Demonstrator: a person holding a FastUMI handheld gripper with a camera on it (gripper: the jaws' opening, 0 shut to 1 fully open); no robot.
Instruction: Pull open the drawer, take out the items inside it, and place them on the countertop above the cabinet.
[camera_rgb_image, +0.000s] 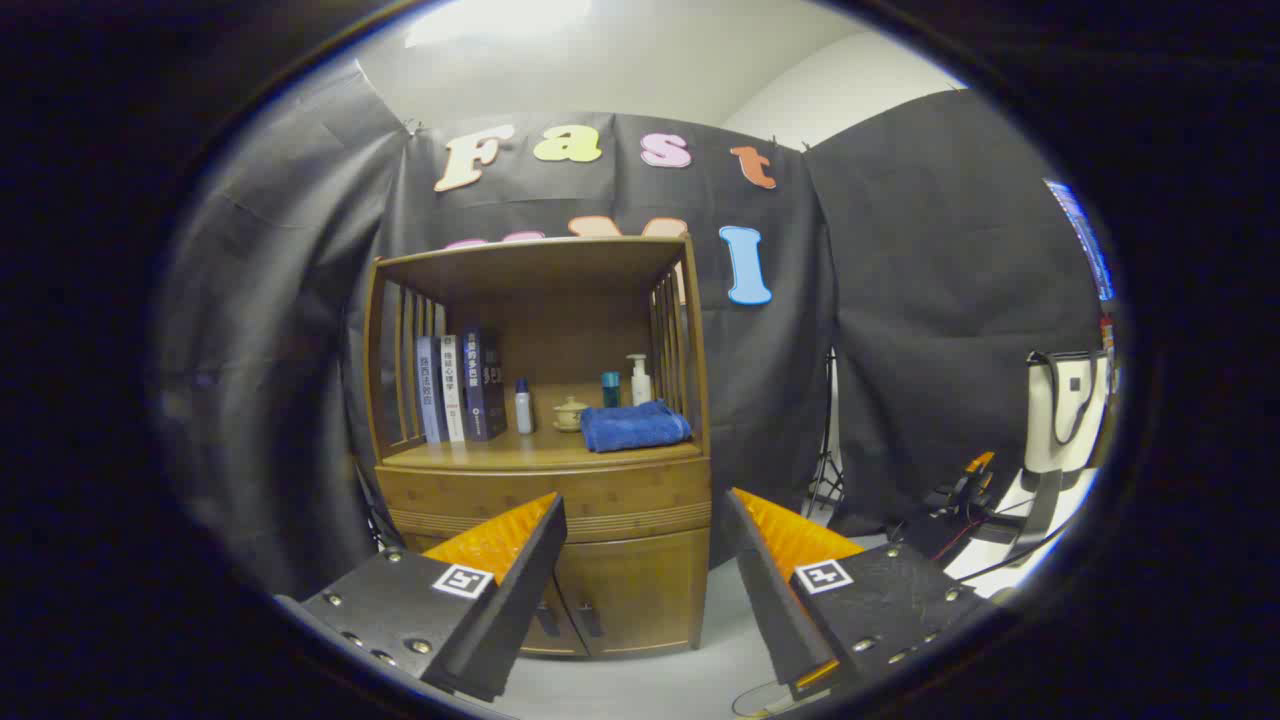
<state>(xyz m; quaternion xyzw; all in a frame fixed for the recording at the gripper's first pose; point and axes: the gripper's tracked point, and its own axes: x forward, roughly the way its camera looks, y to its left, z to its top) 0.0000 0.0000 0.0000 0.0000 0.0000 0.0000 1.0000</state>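
I hold the gripper (640, 560) with its fingers spread wide on nothing. The drawer (545, 495) sits shut beyond them at about eleven o'clock, well apart, under the countertop (520, 455). Its front runs side to side, so I expect a straight advance.

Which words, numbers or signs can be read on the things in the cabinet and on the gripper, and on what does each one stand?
Books: print on the spines, too blurred to read.
Small bottle and pump bottle: too small to read.
Gripper, open and empty in front of the cabinet: each finger carries a square black-and-white marker, a pattern without words.
No text can be quoted.
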